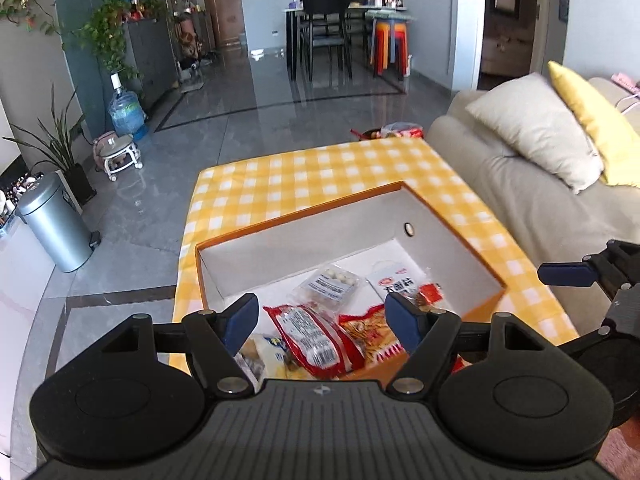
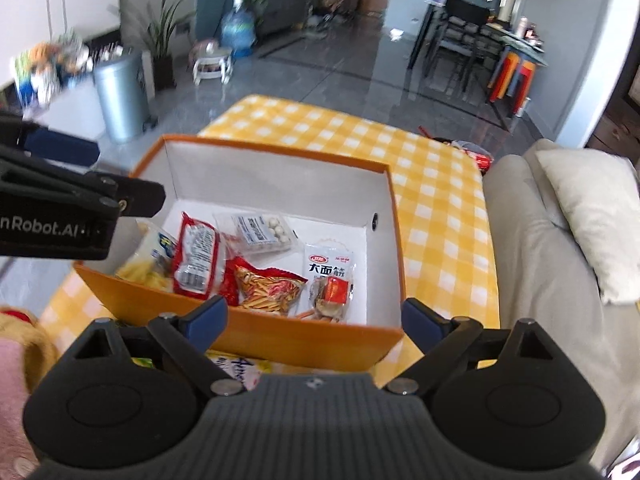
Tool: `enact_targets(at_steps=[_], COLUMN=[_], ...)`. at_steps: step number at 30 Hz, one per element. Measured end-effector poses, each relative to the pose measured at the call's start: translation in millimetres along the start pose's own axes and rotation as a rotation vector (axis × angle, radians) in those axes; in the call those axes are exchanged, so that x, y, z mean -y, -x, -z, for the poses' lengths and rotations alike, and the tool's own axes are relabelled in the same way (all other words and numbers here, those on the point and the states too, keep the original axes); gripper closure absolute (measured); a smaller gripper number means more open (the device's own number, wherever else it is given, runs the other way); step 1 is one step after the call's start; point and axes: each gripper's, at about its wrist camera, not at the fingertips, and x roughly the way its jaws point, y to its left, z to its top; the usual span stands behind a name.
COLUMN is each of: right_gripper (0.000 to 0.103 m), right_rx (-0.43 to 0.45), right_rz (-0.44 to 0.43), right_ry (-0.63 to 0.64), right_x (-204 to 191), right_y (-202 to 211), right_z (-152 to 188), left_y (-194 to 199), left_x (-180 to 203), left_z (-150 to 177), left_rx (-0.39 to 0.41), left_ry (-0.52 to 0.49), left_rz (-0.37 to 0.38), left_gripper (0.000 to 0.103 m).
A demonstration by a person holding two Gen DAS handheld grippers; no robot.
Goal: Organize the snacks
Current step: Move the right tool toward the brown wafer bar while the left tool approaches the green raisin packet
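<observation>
Both spread wide and pinching nothing: left tool [image 1: 322, 326], right tool [image 2: 316, 316], raised over the near rim, probably done dropping. Just ahead and below, snack packets [image 2: 264, 280] gathered inside the orange box [image 2: 256, 334] for tidiness, on the checked counter [image 2: 440, 208].

We count one orange cardboard box [image 2: 256, 332] with white inside, holding five snack packets: two red [image 2: 196, 254], one clear [image 2: 264, 232], one white [image 2: 330, 268], one yellow [image 2: 154, 258].
</observation>
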Motion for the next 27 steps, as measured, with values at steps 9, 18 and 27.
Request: enact_targets(at_steps=[9, 18, 27], right_gripper=[0.010, 0.013, 0.014], right_rx=[0.073, 0.026, -0.045], right_rz=[-0.037, -0.014, 0.004], right_ry=[-0.164, -0.275, -0.254], right_x=[-1, 8, 8], right_y=[43, 49, 30], right_z=[57, 106, 143], left_y=[22, 18, 2], left_x=[7, 12, 12], left_z=[45, 84, 107], left_rx=[-0.008, -0.089, -0.165], left_ry=[0.027, 0.061, 0.079], left_rz=[0.083, 0.112, 0.123], left_gripper=[0.016, 0.022, 0.025])
